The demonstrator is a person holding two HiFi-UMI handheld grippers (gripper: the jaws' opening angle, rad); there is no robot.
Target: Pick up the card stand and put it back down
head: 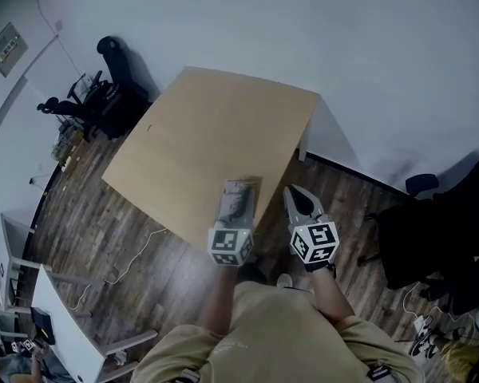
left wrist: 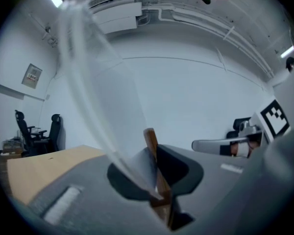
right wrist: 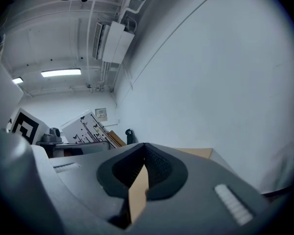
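My left claw [left wrist: 156, 173] is nearly shut on the clear acrylic card stand w/ wooden base [left wrist: 150, 140]. Thin grip; it could swivel & drop onto the tan wooden table [head: 215, 134] below. Right claw [right wrist: 143, 168]: closed, empty.

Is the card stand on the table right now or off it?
Off it: the left gripper is shut on the wooden base of the card stand, holding it up with the table lying beyond and below.
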